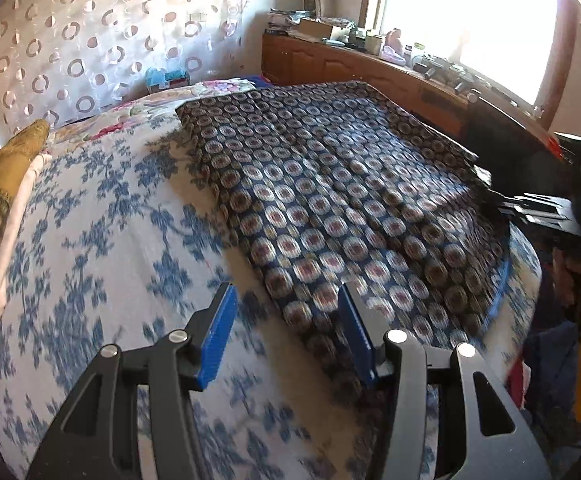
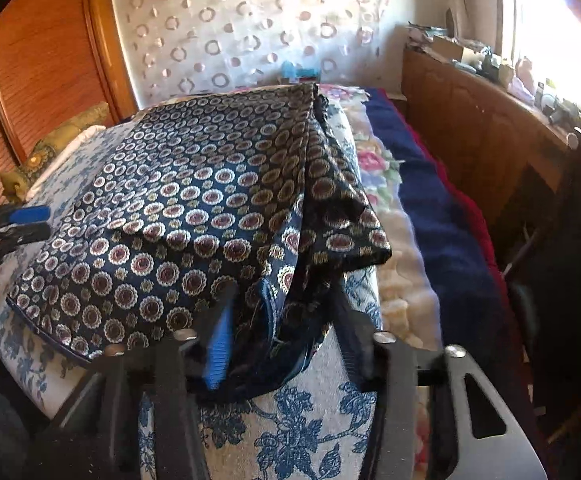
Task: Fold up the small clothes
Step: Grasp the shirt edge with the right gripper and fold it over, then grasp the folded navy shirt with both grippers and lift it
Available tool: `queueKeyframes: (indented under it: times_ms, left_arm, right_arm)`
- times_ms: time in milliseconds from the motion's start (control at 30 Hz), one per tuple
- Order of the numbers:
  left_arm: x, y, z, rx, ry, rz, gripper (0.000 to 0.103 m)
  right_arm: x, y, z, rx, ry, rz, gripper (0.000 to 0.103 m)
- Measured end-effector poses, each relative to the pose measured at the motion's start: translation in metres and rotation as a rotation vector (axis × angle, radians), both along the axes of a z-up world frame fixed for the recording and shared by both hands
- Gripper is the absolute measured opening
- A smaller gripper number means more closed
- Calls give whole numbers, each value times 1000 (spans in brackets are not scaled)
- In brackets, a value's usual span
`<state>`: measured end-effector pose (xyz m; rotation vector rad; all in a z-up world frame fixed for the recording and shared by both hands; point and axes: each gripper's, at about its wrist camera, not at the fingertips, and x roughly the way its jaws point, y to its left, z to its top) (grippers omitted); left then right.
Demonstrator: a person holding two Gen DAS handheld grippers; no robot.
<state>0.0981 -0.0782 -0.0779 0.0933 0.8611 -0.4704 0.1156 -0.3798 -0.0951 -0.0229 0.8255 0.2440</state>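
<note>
Left tongs [image 1: 286, 320] hung apart, empty, over bed [image 1: 90, 208]; right tongs [image 2: 282, 320] apart round garment's [image 2: 178, 200] bunched hem. Thin, slippery, floppy fabric imo, so grip corners

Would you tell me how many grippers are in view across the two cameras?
2. The left gripper hovers open over the near left corner of the patterned garment; the right gripper is at its near right corner, with bunched cloth between its fingers.

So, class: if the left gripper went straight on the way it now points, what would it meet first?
Most likely the near edge of the patterned garment, spread on the floral bedspread. The left gripper is open and empty, aimed at that edge. Depth is unclear, so it might touch the bedspread first.
</note>
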Motion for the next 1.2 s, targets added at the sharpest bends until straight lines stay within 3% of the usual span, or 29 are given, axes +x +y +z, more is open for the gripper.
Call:
queueKeyframes:
  times_ms: [33, 67, 300, 500, 600, 667, 700, 800, 833, 933, 1200]
  left_arm:
    - [-3, 0, 0, -2, 2, -2, 52]
    - [-8, 1, -1, -9, 4, -4, 52]
    - [-22, 2, -6, -82, 36, -41, 52]
    - [-33, -4, -14, -91, 54, -63, 48]
    - [-38, -5, -14, -103, 57, -74, 39]
    - [-40, -7, -15, -113, 58, -87, 27]
    - [-41, -7, -16, -120, 57, -92, 12]
    - [-43, -7, -11, -141, 39, -101, 3]
    - [-44, -7, -6, -151, 27, -103, 2]
    - [-45, -9, 14, -177, -27, -101, 2]
    - [-31, -14, 54, -221, -105, -108, 1]
  right_arm:
    - [-1, 0, -2, 7, 2, 7, 8]
    - [-3, 0, -3, 12, -1, 13, 4]
    - [-9, 1, -1, -21, -30, -15, 3]
    - [-10, 0, -3, -16, -28, -24, 3]
    - [-10, 0, -2, -15, -35, -29, 4]
    - [-12, 1, 1, -24, -47, -39, 11]
    - [-13, 2, 3, -31, -56, -43, 14]
    - [-17, 4, 12, -52, -88, -58, 41]
    - [-19, 5, 15, -52, -99, -58, 52]
    - [-25, 8, 28, -48, -130, -53, 63]
    - [-46, 46, 40, 14, -120, 139, 73]
